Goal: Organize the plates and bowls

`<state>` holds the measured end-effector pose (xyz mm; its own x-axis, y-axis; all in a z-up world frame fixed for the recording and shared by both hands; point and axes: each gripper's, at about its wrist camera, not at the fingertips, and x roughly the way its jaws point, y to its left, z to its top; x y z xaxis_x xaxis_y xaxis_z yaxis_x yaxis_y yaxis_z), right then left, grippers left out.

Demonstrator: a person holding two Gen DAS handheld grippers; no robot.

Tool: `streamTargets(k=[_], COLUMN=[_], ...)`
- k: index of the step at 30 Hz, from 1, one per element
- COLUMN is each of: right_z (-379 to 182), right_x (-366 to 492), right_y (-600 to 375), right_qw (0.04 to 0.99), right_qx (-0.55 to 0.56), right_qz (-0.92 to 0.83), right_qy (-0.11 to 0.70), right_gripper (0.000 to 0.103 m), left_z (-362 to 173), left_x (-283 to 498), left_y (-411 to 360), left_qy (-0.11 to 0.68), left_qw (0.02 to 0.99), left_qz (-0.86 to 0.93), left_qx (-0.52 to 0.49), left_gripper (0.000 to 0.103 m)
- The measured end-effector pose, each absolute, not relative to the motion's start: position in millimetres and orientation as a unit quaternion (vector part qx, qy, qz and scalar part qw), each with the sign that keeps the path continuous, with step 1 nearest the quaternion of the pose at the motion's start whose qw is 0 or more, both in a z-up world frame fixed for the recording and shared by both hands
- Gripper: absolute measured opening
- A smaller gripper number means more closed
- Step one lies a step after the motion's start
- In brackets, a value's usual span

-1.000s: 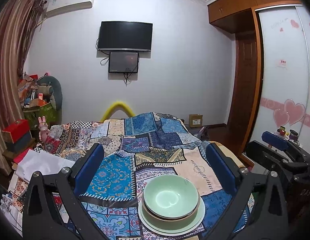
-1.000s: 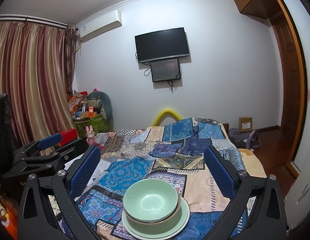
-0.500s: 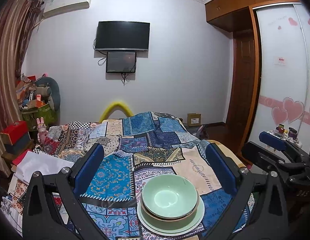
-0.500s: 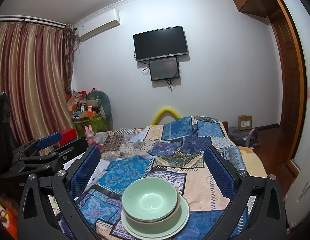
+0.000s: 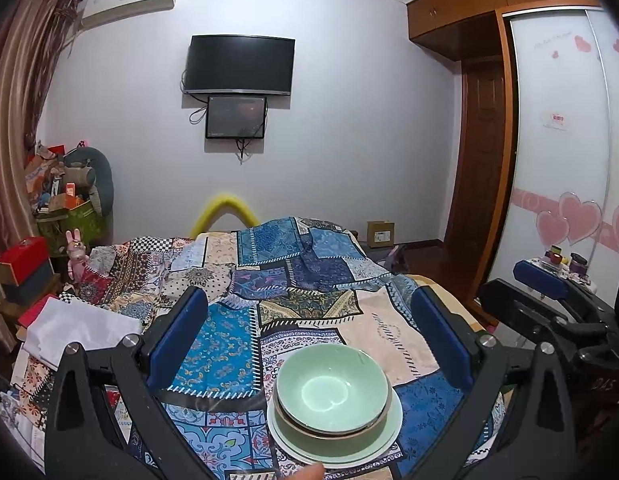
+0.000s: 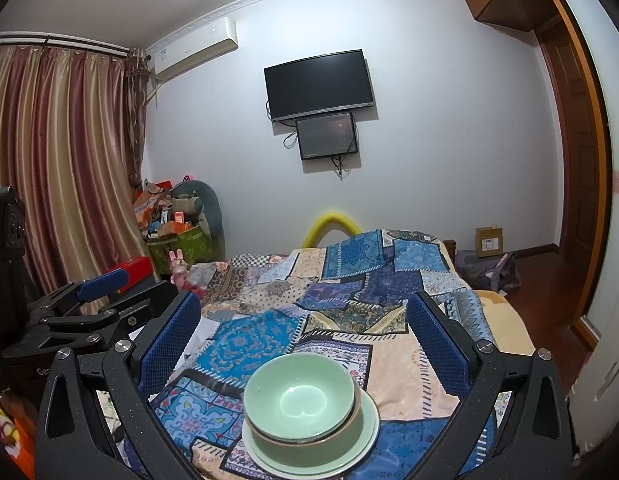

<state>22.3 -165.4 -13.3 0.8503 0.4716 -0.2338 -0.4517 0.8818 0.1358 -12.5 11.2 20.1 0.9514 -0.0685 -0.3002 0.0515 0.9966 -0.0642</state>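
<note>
A pale green bowl (image 5: 331, 388) sits nested in a darker green bowl (image 5: 309, 432), which stands on a pale green plate (image 5: 391, 428) on the patchwork bedspread (image 5: 309, 280). The same stack shows in the right wrist view: bowl (image 6: 299, 396), darker bowl (image 6: 309, 448), plate (image 6: 369, 436). My left gripper (image 5: 309, 340) is open and empty, held above and behind the stack. My right gripper (image 6: 305, 340) is open and empty, likewise above the stack. Each gripper shows at the edge of the other's view: the right one (image 5: 549, 300) and the left one (image 6: 89, 304).
A white folded cloth (image 5: 77, 326) lies on the bed's left side. Boxes and clutter (image 5: 61, 208) stand at the left wall. A wardrobe (image 5: 557, 160) and small jars (image 5: 565, 258) are at the right. A fingertip (image 5: 309, 472) shows at the bottom edge.
Both views have shifted slightly; the stack has not moved. A fingertip has come into the bottom of the left wrist view.
</note>
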Motion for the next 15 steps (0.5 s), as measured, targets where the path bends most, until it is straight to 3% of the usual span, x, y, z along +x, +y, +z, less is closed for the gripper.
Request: streamTargets(k=[15], right_z=[-15.9], right_x=[23.4], right_y=[-166.2], right_qw=[0.960], right_qx=[0.036], right_qz=[0.241], right_qy=[0.134], right_gripper=[0.103], left_z=[18.7], left_x=[-13.7], left_y=[10.9], left_qy=[0.148], left_qw=[0.988], left_qz=[-0.026], left_qx=[-0.029], left_gripper=[0.103])
